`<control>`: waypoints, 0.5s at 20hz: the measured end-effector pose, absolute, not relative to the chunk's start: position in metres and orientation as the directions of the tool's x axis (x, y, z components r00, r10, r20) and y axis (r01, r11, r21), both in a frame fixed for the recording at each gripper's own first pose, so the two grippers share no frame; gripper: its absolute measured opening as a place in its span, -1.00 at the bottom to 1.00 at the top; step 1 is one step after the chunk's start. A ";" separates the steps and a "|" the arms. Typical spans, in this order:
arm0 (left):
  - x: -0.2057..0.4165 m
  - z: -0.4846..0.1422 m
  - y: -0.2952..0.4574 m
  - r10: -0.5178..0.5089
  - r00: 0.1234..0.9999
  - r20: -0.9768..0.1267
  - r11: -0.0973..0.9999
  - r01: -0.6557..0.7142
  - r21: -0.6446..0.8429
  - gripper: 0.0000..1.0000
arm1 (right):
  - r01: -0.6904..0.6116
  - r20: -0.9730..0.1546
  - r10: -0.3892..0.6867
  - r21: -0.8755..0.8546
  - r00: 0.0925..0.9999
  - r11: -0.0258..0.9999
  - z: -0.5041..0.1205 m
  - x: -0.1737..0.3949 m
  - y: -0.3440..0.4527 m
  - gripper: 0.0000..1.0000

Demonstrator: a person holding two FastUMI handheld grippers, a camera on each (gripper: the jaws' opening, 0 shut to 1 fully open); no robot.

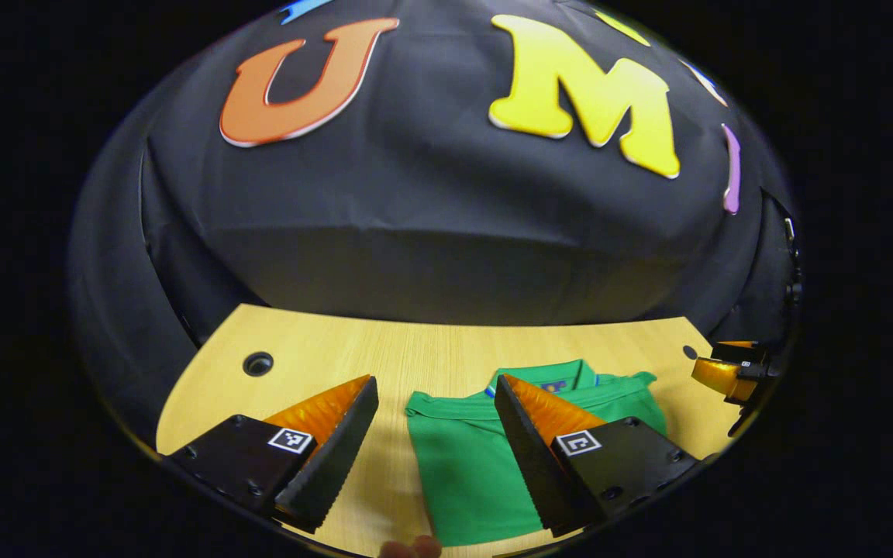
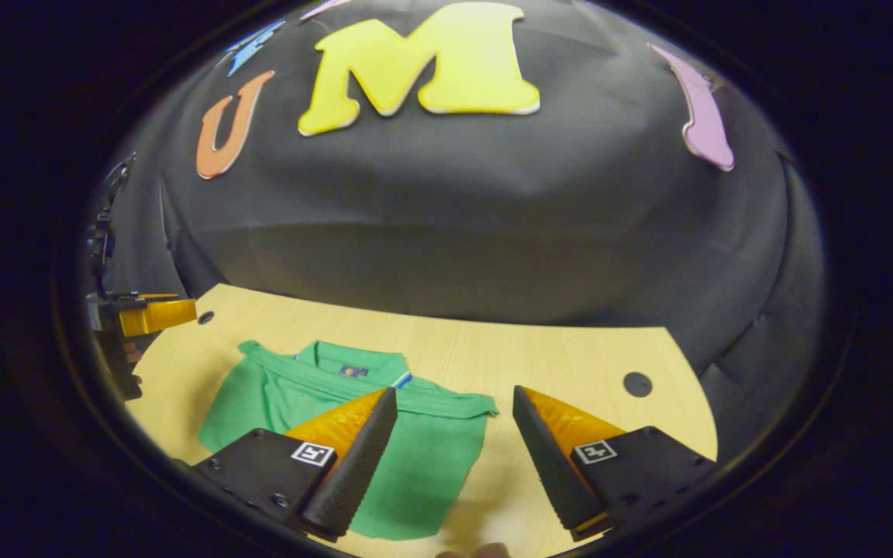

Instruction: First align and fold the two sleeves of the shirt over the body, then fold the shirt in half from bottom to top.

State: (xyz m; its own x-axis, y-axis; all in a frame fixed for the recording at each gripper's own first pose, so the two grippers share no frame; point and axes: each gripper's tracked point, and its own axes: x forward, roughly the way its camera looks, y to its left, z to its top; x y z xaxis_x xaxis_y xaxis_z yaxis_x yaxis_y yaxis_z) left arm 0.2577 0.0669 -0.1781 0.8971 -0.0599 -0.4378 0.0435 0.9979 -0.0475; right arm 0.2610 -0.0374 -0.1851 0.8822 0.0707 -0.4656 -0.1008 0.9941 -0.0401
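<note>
A green polo shirt (image 1: 470, 457) lies folded into a compact block on the wooden table (image 1: 353, 353), collar toward the booth wall. My left gripper (image 1: 437, 391) is open above the shirt's left edge, nothing between its fingers. In the right gripper view the same shirt (image 2: 423, 457) lies left of centre, and my right gripper (image 2: 454, 403) stands open over its right edge, holding nothing. The other gripper (image 1: 729, 376) shows at the far right of the left gripper view, and again (image 2: 144, 316) at the far left of the right gripper view.
The table has a round cable hole near each back corner (image 1: 258, 363) (image 2: 637, 384). The black cloth wall rises right behind the table's far edge. A fingertip (image 1: 412, 549) shows at the bottom of the left gripper view.
</note>
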 end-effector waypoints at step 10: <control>0.082 -0.023 0.027 -0.076 0.983 -0.169 0.997 0.073 -0.026 0.97 | -0.147 -0.146 0.141 -0.031 0.979 0.989 -0.035 0.090 0.027 0.92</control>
State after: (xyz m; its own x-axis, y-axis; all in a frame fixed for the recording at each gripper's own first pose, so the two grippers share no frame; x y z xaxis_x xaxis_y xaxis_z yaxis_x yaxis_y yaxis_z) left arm 0.0819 0.0272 -0.0233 0.9828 -0.0761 -0.1685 0.0727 0.9970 -0.0265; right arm 0.0901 0.0271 -0.0346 0.9792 0.1409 -0.1462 -0.1469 0.9887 -0.0310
